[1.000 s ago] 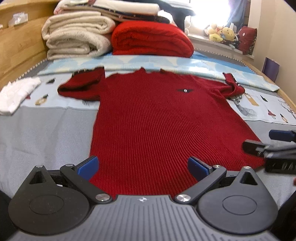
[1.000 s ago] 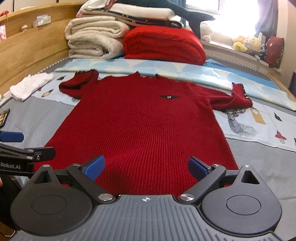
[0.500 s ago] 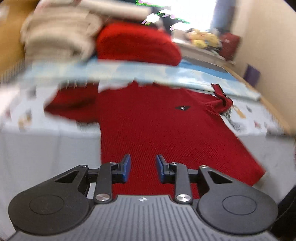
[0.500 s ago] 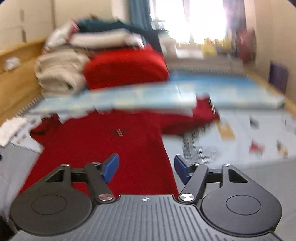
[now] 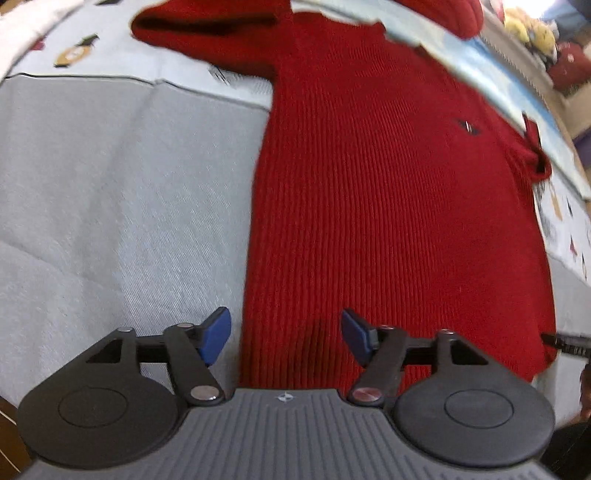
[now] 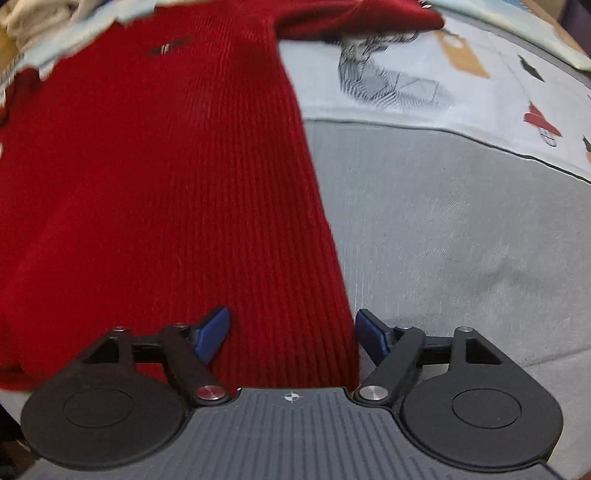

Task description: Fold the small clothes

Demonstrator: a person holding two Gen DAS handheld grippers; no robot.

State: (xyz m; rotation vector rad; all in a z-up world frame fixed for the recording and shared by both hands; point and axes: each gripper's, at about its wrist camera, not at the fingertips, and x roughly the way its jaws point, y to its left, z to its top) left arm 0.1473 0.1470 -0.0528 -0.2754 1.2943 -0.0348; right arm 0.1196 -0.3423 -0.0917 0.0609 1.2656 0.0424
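Note:
A red ribbed knit sweater [image 5: 388, 184] lies flat on the bed, front up, hem toward me, with a small dark chest logo [image 5: 467, 126]. It also shows in the right wrist view [image 6: 159, 177]. My left gripper [image 5: 286, 338] is open, low over the hem's left corner, its fingers either side of the left side edge. My right gripper [image 6: 291, 334] is open, low over the hem's right corner, its fingers either side of the right side edge. The left sleeve [image 5: 207, 35] is bunched; the right sleeve [image 6: 354, 18] lies out to the side.
The grey bedspread [image 5: 110, 192] lies under the sweater, with a pale printed sheet [image 6: 461, 74] further up the bed. Stuffed toys [image 5: 532, 29] sit at the far right. The right gripper's tip [image 5: 569, 341] shows at the left wrist view's right edge.
Both grippers have dropped close to the sweater's hem and tilted down. The left one went to the left corner, the right one to the right corner. Both jaws are wider than half a second ago.

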